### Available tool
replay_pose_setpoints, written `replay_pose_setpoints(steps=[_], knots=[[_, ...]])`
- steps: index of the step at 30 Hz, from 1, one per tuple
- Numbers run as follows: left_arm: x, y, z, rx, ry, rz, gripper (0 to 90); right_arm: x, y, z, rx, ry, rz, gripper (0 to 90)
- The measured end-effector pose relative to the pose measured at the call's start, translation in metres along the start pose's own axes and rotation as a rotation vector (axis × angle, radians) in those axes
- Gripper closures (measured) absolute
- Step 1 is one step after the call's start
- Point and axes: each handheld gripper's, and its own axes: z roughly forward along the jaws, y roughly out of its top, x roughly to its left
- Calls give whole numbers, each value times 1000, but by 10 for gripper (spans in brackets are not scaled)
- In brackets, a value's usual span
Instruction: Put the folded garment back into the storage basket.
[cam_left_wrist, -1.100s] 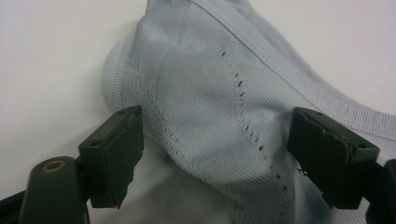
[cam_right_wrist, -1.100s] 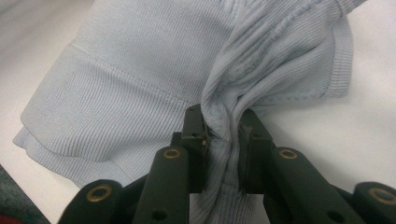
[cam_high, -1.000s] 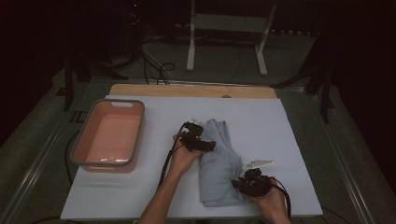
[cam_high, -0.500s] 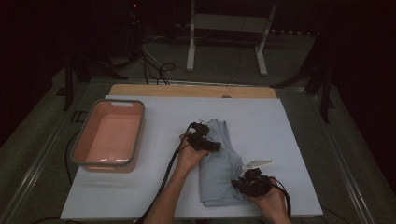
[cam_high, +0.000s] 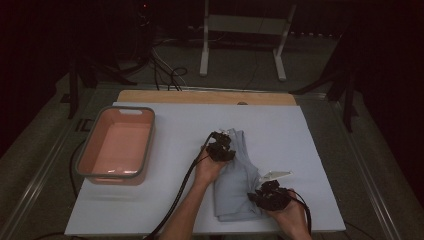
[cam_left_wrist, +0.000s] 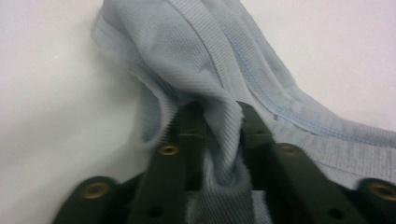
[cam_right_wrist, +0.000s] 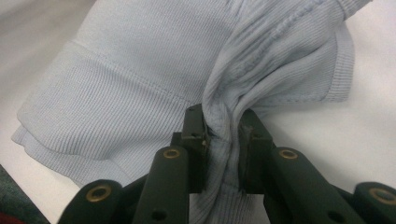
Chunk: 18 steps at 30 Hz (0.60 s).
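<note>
A light-blue ribbed garment (cam_high: 239, 185) lies folded on the white table top (cam_high: 280, 130), right of centre. My left gripper (cam_high: 221, 147) sits at its far left corner. In the left gripper view the jaws (cam_left_wrist: 219, 112) have just been closing and now pinch a fold of the garment (cam_left_wrist: 196, 51). My right gripper (cam_high: 267, 195) is at the garment's near right edge. In the right gripper view its jaws (cam_right_wrist: 223, 119) are shut on a bunched ridge of the cloth (cam_right_wrist: 135, 79).
A salmon-pink tub with a grey rim (cam_high: 85, 150) stands empty at the table's left. A small white tag (cam_high: 276, 175) lies just beyond the right hand. A wooden strip (cam_high: 205, 96) runs along the far edge. Cables and a metal stand are on the floor behind.
My left hand has slid a little to the right onto the garment's far corner, and its jaws have come together on the cloth. The right hand has kept still.
</note>
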Motion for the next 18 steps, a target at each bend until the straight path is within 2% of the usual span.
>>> replay_pose_setpoints(steps=[5,11,14,15,16,17,18], knots=[[-5,1,-7,-19,20,20,824,1,-1,0,-12,-2,0,778],[-5,3,-20,-35,38,46,828,3,1,-2,-30,10,32,798],[-4,3,-26,-45,42,53,828,3,1,-3,-37,7,19,803],[-4,3,-28,-46,42,57,829,5,2,-3,-38,7,37,803],[-4,3,-28,-46,42,57,829,5,2,-3,-38,7,37,803],[-4,4,-33,-52,47,64,829,3,1,-3,-48,16,9,804],[-4,4,-35,-53,49,65,829,4,2,-4,-61,30,19,805]])
